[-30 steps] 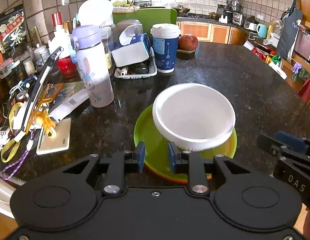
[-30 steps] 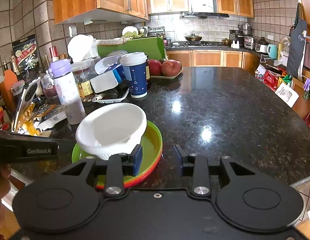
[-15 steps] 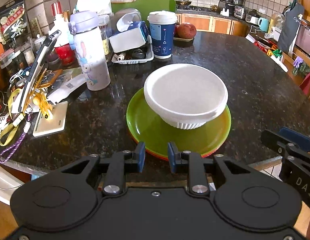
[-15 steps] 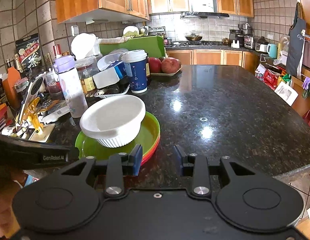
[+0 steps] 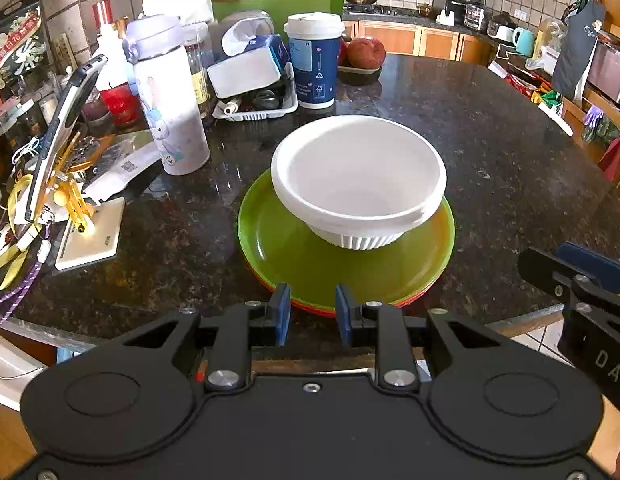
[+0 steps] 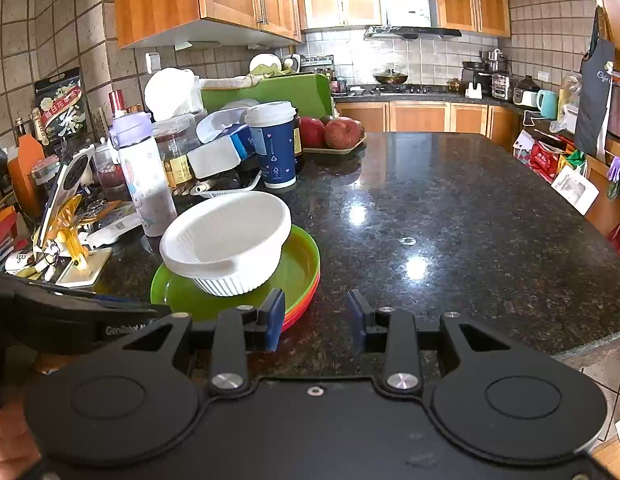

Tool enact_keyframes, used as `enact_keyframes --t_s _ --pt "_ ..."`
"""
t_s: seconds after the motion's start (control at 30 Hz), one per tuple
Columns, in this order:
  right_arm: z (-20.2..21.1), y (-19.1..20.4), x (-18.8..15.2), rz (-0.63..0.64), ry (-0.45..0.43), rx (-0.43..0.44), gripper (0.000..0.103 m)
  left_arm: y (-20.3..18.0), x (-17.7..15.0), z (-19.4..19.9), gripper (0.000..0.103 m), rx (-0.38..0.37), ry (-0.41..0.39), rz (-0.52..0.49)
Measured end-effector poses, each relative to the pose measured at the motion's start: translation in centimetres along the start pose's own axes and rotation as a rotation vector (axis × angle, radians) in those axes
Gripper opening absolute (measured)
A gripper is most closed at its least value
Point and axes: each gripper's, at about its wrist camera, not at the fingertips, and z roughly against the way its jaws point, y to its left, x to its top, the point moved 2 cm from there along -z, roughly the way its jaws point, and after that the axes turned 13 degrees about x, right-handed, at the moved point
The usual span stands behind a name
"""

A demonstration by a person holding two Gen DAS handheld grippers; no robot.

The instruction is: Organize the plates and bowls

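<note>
Dark granite counter (image 6: 450, 208), clutter along its far left. Near the front edge, green plate (image 5: 310, 256) tops a stack of orange and red plates; white bowl (image 5: 358, 180) sits upright on it. Blue paper cup (image 5: 314, 64) stands behind. Left gripper (image 5: 312, 312) hangs at the plates' near rim, jaws slightly apart, empty. Right gripper (image 6: 316, 318) just right of the stack, jaws apart, empty.

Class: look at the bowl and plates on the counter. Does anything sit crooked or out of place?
Yes. The bowl sits tilted and off-centre on the green plate, leaning rather than resting flat. The plates beneath are stacked neatly. Nothing looks spilled or broken.
</note>
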Motion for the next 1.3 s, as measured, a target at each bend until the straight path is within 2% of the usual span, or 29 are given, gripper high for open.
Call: enact_keyframes --t_s 1.3 --pt "-0.05 0.25 -0.04 0.019 0.011 0.02 0.036 -0.11 -0.33 -0.08 0.035 -0.002 0.011 -0.004"
